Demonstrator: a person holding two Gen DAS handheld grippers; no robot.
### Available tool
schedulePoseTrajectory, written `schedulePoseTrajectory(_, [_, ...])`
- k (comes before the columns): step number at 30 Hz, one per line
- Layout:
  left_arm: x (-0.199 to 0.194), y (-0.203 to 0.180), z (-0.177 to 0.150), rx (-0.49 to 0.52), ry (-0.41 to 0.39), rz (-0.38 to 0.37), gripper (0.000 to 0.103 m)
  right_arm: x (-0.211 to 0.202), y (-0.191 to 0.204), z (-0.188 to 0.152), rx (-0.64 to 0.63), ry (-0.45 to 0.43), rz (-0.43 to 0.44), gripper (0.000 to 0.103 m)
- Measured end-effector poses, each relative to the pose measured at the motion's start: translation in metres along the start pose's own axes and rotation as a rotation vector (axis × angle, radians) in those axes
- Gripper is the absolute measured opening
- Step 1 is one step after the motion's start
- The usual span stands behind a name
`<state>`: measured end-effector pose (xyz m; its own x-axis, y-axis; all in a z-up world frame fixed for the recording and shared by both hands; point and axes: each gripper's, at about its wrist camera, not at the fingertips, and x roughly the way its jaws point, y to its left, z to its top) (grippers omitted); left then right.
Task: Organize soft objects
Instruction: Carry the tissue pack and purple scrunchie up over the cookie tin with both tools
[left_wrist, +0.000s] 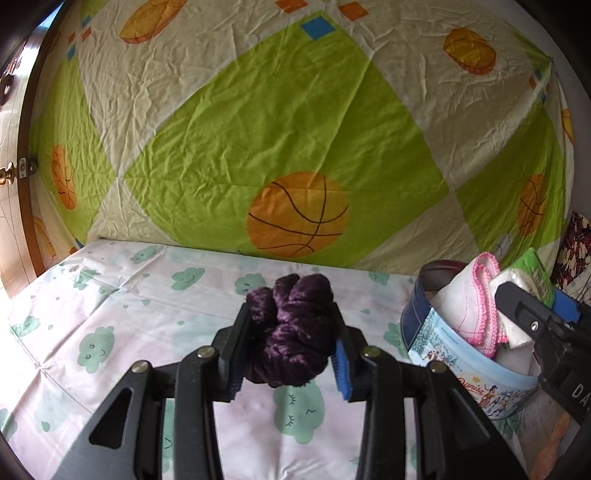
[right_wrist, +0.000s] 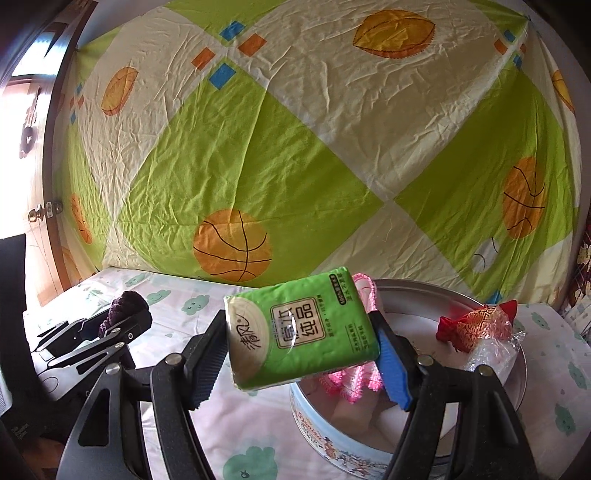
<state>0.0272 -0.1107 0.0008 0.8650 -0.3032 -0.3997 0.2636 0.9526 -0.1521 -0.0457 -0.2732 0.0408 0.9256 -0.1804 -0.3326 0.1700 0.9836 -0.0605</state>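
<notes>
A: Any readable text?
B: I read "Danisa" on the round cookie tin (left_wrist: 476, 373). Just above the tin, the green tissue pack (right_wrist: 299, 332) shows "清风" and "原木纯品"; its smaller print is illegible.

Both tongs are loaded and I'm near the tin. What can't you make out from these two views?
- Tin bottom: right wrist view, hidden by pink-edged cloth and tissue pack.
- Tin's front: cut off by the frame's lower edge.
- Purple yarn bundle underside: left wrist view, hidden by its own bulk.

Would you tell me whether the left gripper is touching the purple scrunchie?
Touching: the left wrist view shows the left gripper with both pads pressed into the purple scrunchie.
</notes>
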Motion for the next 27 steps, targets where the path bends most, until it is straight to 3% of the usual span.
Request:
schedulePoseTrajectory(15, [-0.005,-0.032,-0.006,0.009,0.011,-0.049,0.037,-0.004,-0.025,0.001,-0.006,-0.001,-0.022,0.075])
schedulePoseTrajectory(27, [-0.011,-0.071,-0.003,0.078,-0.014,-0.085,0.037,-0.011,-0.050,0.005,0.025,-0.018,-0.044,0.075])
